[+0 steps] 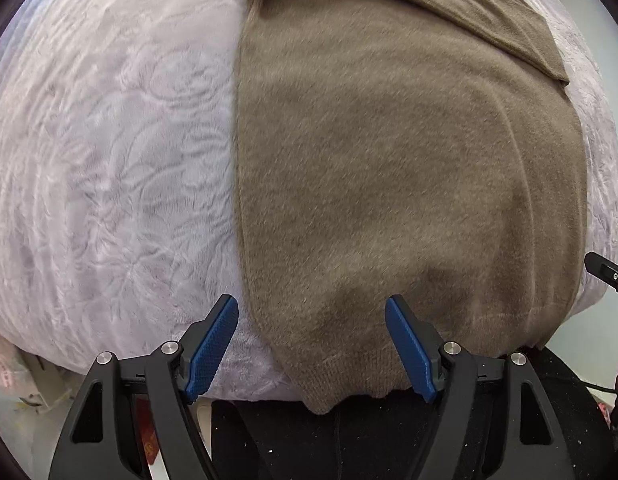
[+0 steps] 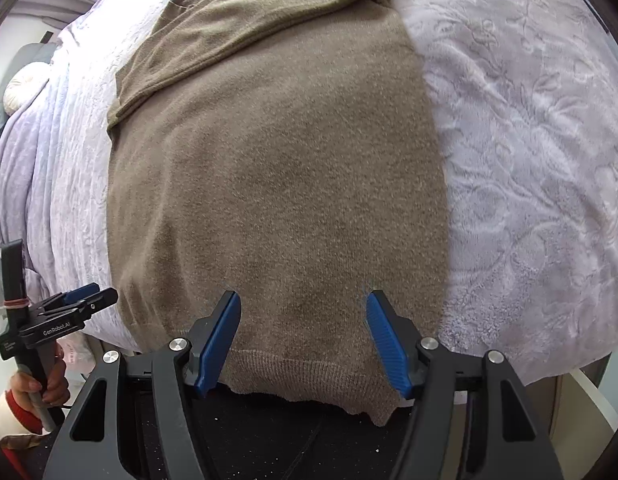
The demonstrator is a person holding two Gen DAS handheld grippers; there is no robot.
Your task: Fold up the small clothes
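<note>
A brown knit sweater (image 1: pixel 389 168) lies flat on a lilac bed cover, sides folded in, one sleeve (image 1: pixel 449 12) laid across its top. Its ribbed hem (image 1: pixel 349 376) hangs over the near bed edge. My left gripper (image 1: pixel 312 312) is open, straddling the sweater's lower left corner at the hem. In the right wrist view the same sweater (image 2: pixel 277 184) fills the middle. My right gripper (image 2: pixel 303 308) is open over the lower right part, above the ribbed hem (image 2: pixel 309 376). The left gripper (image 2: pixel 85 300) shows at the far left of that view.
The lilac embossed bed cover (image 1: pixel 109 160) spreads to the left, and to the right in the right wrist view (image 2: pixel 529 160). A dark floor or garment (image 2: pixel 269 440) lies below the bed edge. A pillow (image 2: pixel 23 88) sits at the far left.
</note>
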